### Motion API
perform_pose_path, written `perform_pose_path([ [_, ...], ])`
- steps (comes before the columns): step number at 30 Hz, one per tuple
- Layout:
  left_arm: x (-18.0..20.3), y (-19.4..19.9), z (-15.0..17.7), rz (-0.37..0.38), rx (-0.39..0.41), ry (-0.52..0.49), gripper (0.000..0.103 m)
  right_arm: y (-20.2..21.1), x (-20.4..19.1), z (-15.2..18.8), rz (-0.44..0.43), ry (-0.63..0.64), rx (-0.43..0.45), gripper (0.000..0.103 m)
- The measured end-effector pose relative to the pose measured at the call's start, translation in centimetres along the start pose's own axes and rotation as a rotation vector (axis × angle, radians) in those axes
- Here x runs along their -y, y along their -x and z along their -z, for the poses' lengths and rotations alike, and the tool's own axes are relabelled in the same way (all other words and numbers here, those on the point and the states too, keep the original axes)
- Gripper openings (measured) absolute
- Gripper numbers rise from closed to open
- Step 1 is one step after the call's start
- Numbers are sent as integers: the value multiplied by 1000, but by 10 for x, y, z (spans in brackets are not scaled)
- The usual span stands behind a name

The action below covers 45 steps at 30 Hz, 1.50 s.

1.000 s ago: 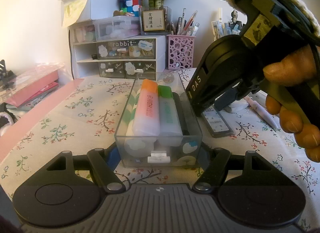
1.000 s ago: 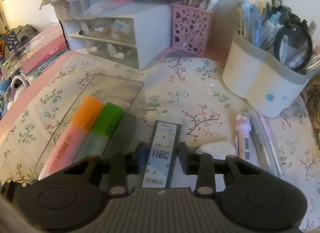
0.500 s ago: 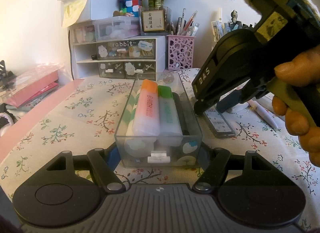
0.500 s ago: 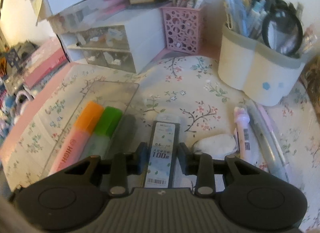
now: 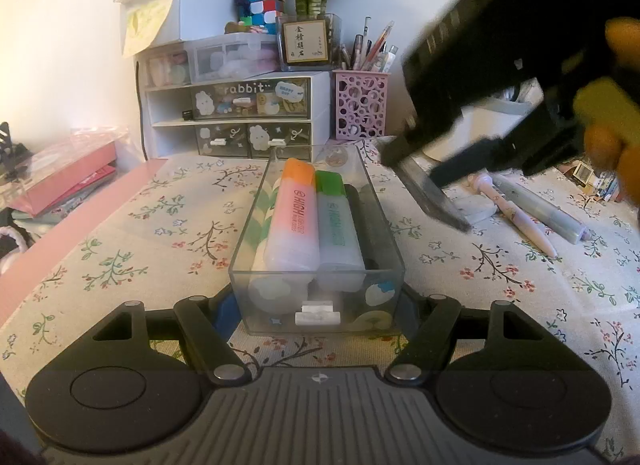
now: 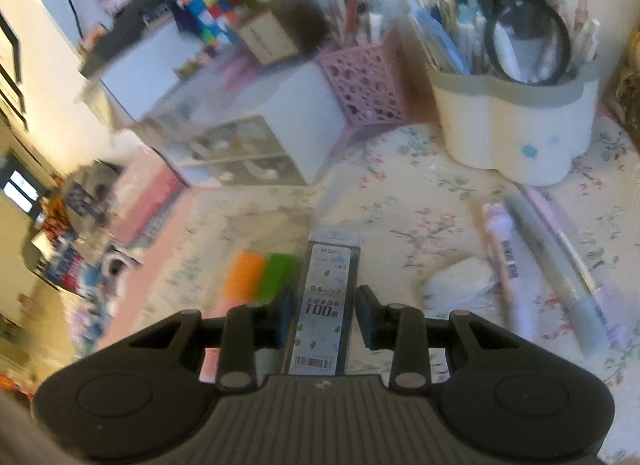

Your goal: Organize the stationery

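The left gripper [image 5: 318, 305] is clamping the clear tray's [image 5: 394, 243] near end at lower centre, apparently steadying it; the right gripper [image 6: 324, 315], upper right in the left view, is holding a pencil-lead case [image 6: 330, 297] lengthwise, seemingly to slot beside the highlighters [image 5: 294, 221].

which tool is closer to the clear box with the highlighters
Left. The left tool clamps the near end of the clear box; the right tool holds the lead case in the air beside it.
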<state>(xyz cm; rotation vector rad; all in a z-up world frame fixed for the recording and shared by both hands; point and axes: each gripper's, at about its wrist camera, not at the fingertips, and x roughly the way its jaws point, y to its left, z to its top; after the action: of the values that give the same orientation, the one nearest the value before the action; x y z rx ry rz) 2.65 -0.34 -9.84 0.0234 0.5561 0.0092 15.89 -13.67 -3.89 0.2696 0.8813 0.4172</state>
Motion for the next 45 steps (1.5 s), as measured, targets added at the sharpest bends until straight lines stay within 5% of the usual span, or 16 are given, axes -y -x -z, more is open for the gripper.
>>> perform_pose_path([
  [6,0,-1,-1,2,-2,-3,72,-3,-21,-3,-106,-53,-24,27],
  [12,-1,-1,-1,5,-2,-3,72,-14,-36,-1,16,5,-39,32],
  [22,-1,-2,0,7,-3,-5,72,0,-16,1,30,1,26,32],
  [33,1,-3,-3,9,-21,-6,72,52,74,-7,214,-48,138,32],
  [45,13,-5,-8,19,-50,-11,72,37,79,-6,283,53,86,28],
])
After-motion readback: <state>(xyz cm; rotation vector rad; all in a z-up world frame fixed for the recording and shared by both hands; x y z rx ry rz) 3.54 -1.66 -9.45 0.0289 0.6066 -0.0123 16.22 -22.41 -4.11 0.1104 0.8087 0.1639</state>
